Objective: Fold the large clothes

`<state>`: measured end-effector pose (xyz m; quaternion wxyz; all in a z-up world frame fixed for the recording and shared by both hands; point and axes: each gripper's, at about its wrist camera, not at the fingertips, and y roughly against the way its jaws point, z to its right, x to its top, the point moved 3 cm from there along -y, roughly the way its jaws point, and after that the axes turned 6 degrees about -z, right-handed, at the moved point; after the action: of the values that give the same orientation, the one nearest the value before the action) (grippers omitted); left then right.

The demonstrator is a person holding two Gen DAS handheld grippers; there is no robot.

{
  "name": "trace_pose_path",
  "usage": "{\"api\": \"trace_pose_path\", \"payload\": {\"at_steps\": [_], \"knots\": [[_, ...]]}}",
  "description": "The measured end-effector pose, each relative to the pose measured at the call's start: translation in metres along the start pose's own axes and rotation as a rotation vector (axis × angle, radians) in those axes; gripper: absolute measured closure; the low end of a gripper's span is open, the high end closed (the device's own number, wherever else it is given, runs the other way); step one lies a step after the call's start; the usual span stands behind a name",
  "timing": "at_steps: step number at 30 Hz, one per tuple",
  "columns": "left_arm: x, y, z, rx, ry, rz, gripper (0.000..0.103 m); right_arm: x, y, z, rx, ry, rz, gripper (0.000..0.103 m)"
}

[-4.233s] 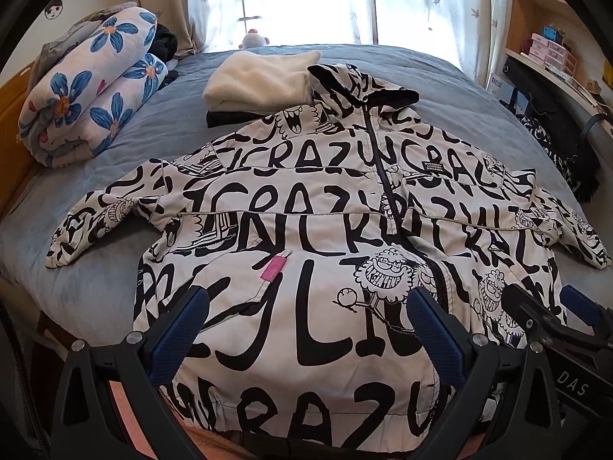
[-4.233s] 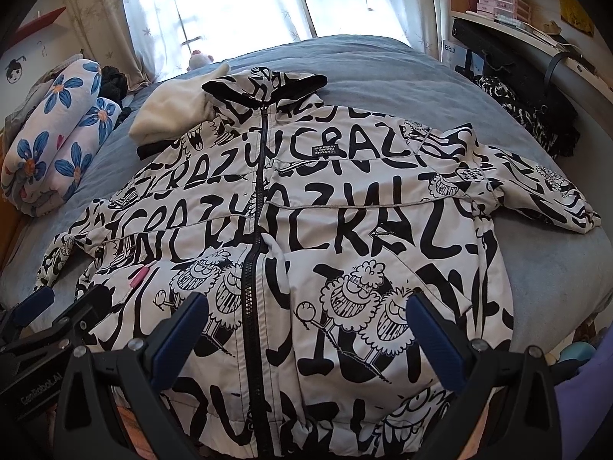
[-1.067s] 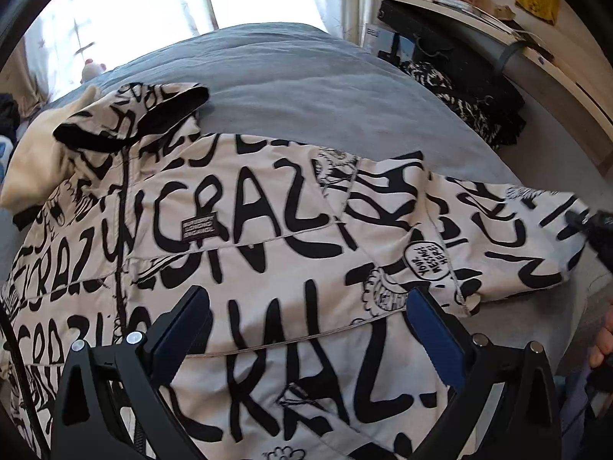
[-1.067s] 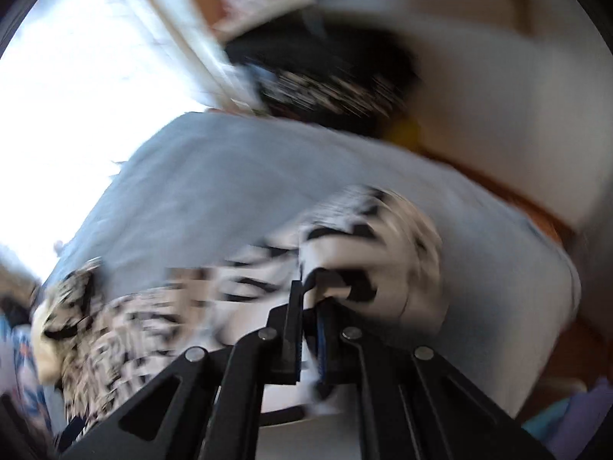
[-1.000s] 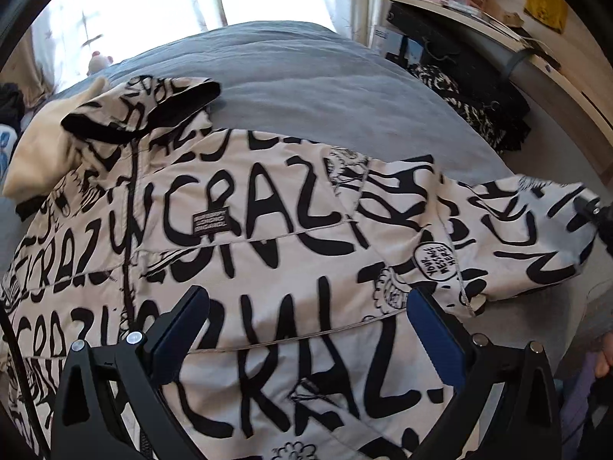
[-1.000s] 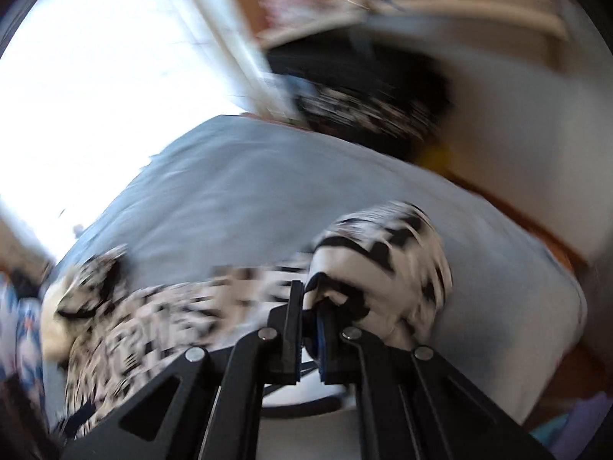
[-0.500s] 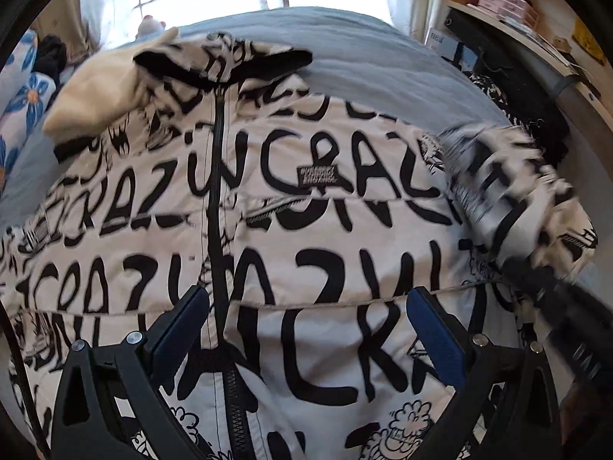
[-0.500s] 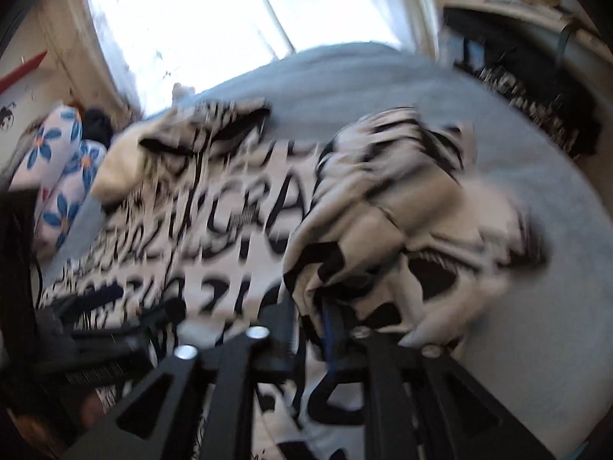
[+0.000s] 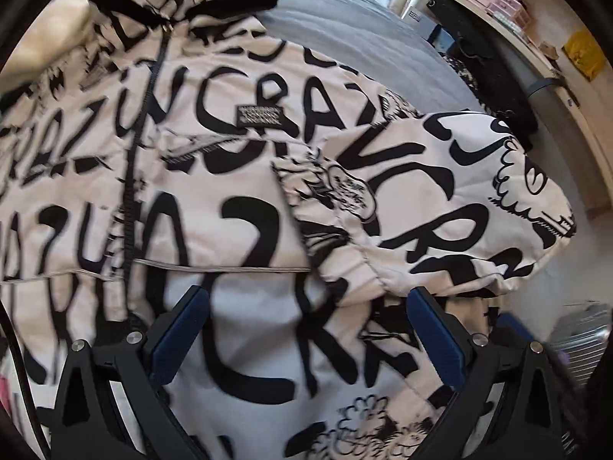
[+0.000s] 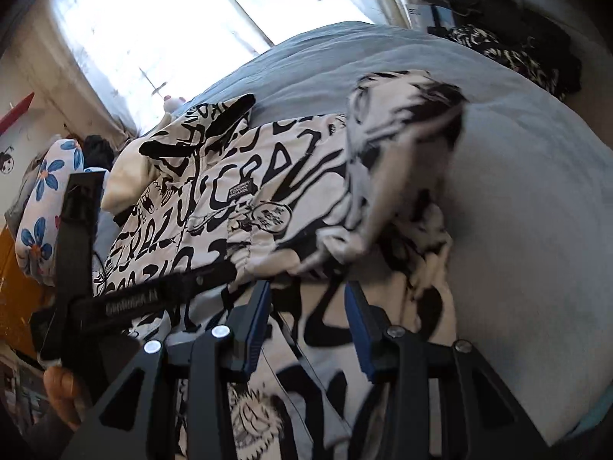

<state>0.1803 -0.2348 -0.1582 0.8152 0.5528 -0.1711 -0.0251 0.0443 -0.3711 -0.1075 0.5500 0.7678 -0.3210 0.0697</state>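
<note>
One black-and-white lettered jacket (image 9: pixel 237 176) is lying zipped on the grey bed (image 10: pixel 528 176), one sleeve (image 9: pixel 440 199) folding across its chest at three o'clock. Your left gripper (image 9: pixel 306 329) is hovering wide apart; your right gripper's (image 10: pixel 308 306) jaws are opening, nothing between them.

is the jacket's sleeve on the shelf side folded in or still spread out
Folded in: the sleeve lies doubled across the jacket chest, cuff near the zipper side, not out on the bed.
</note>
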Motion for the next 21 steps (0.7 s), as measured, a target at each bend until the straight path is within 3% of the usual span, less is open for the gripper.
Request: {"api": "trace_pose_path", "payload": {"at_steps": [4,8,12,14,15,16,21], "knots": [[0.008,-0.012,-0.007,-0.128,0.076,-0.027,0.002,-0.008,0.002,0.009,-0.002,-0.019,-0.012,0.063],[0.02,-0.023,-0.013,-0.2,0.136,-0.038,0.005,-0.01,0.002,0.013,-0.003,-0.027,-0.019,0.063],[0.028,-0.038,-0.007,-0.17,0.135,-0.066,0.005,-0.011,-0.001,0.013,0.0,-0.037,-0.02,0.063],[0.031,-0.039,-0.002,-0.138,0.12,-0.049,0.022,-0.013,-0.002,0.012,-0.003,-0.036,-0.024,0.063],[0.036,-0.041,0.004,-0.116,0.09,-0.041,0.059,-0.014,-0.002,0.012,-0.007,-0.034,-0.027,0.063],[0.038,-0.045,0.012,-0.098,0.053,-0.065,0.075,-0.015,-0.003,0.011,-0.01,-0.032,-0.029,0.063],[0.044,-0.03,0.034,-0.018,-0.03,-0.004,0.089,-0.018,0.001,0.01,-0.034,-0.017,-0.023,0.063]]}}
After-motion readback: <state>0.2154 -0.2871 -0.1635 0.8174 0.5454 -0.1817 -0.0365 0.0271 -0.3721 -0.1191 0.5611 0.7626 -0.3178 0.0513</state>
